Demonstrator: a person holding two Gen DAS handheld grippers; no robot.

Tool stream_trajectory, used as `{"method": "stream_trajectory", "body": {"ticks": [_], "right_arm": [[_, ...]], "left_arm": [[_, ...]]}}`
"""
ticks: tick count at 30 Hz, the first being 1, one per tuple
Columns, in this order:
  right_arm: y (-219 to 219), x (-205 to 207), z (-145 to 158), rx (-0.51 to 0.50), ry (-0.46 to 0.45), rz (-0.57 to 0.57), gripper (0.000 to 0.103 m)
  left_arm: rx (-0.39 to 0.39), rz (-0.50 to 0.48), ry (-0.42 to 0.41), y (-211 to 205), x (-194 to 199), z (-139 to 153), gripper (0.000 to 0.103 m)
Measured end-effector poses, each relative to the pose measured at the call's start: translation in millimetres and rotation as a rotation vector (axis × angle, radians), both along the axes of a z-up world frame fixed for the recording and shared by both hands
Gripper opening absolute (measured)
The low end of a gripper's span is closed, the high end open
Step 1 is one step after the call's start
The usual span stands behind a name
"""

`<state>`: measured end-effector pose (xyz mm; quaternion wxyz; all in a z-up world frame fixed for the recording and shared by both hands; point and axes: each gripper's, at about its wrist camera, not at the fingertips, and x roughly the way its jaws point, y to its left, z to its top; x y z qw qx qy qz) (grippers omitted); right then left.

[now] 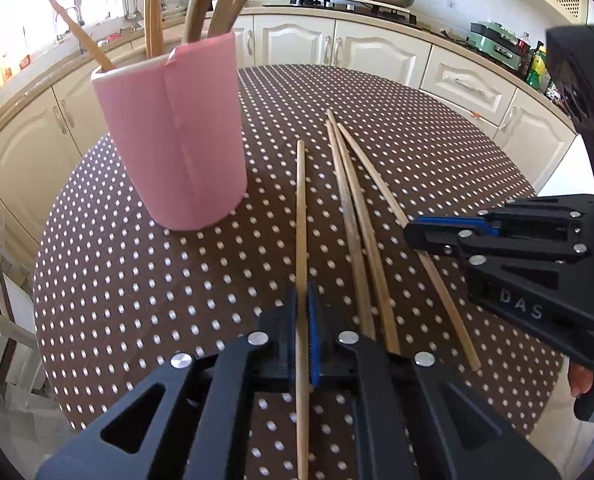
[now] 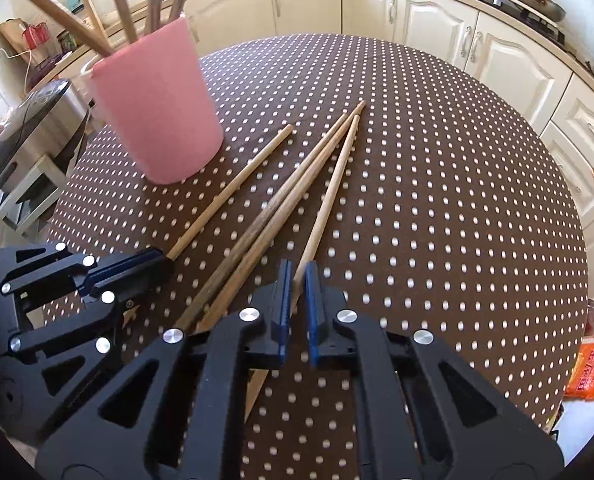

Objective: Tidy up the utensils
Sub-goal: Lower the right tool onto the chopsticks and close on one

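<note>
A pink cup [image 1: 177, 136] holding several wooden sticks stands on the dotted table; it also shows in the right wrist view [image 2: 157, 104]. My left gripper [image 1: 303, 312] is shut on a light chopstick [image 1: 301, 216], which still lies along the table. Two darker chopsticks [image 1: 355, 220] lie beside it. My right gripper [image 2: 295, 280] has its jaws narrowly apart around the rightmost light chopstick [image 2: 333, 184], low over the table. The right gripper shows in the left view [image 1: 411, 234], and the left gripper in the right view [image 2: 165, 258].
The round table has a brown cloth with white dots [image 2: 437, 200]. Cream kitchen cabinets [image 1: 377, 52] curve behind it. A rice cooker [image 2: 33, 120] stands left of the table. An orange packet [image 2: 589, 368] lies at the right.
</note>
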<state>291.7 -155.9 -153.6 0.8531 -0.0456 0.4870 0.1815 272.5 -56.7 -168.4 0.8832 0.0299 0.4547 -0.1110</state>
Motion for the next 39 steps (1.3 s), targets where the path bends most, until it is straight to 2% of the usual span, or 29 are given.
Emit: {"method": "stream_trajectory", "body": {"ticks": [8, 13, 18, 24, 27, 28, 35, 36, 38, 39], "right_arm": [[-30.9, -31.8, 0.9, 0.016, 0.08, 0.048, 0.007], [-41.3, -39.0, 2.7, 0.044, 0.085, 0.035, 0.008], [-50.6, -23.4, 7.5, 0.084, 0.048, -0.009, 0.008], [-48.2, 6.0, 6.8, 0.119, 0.058, -0.027, 0.008], [-44.3, 20.2, 8.5, 0.125, 0.057, -0.031, 0.008], [-42.5, 24.1, 8.4, 0.125, 0.06, -0.03, 0.008], [-30.3, 44.3, 3.7, 0.096, 0.078, -0.029, 0.008], [-27.8, 46.4, 2.4, 0.087, 0.079, -0.032, 0.01], [-23.7, 49.9, 0.3, 0.074, 0.086, -0.032, 0.022], [-22.9, 49.8, -0.1, 0.072, 0.086, -0.025, 0.023]], "left_arm": [[-0.009, -0.029, 0.043, -8.0, -30.4, 0.0, 0.006], [-0.007, 0.003, 0.02, -7.9, -19.1, 6.8, 0.006], [0.026, 0.024, -0.002, -9.1, 3.1, 12.2, 0.006], [0.044, 0.025, -0.02, -13.0, 33.8, 14.4, 0.006], [0.065, 0.028, -0.016, -16.1, 49.0, 13.7, 0.015], [0.073, 0.031, -0.02, -17.4, 52.4, 13.8, 0.022], [0.072, 0.028, -0.006, -21.7, 75.9, 11.5, 0.023], [0.072, 0.025, -0.004, -23.0, 79.6, 11.5, 0.023], [0.067, 0.015, 0.004, -27.7, 85.3, 9.3, 0.023], [0.06, 0.005, 0.012, -29.6, 86.9, 7.3, 0.023]]}}
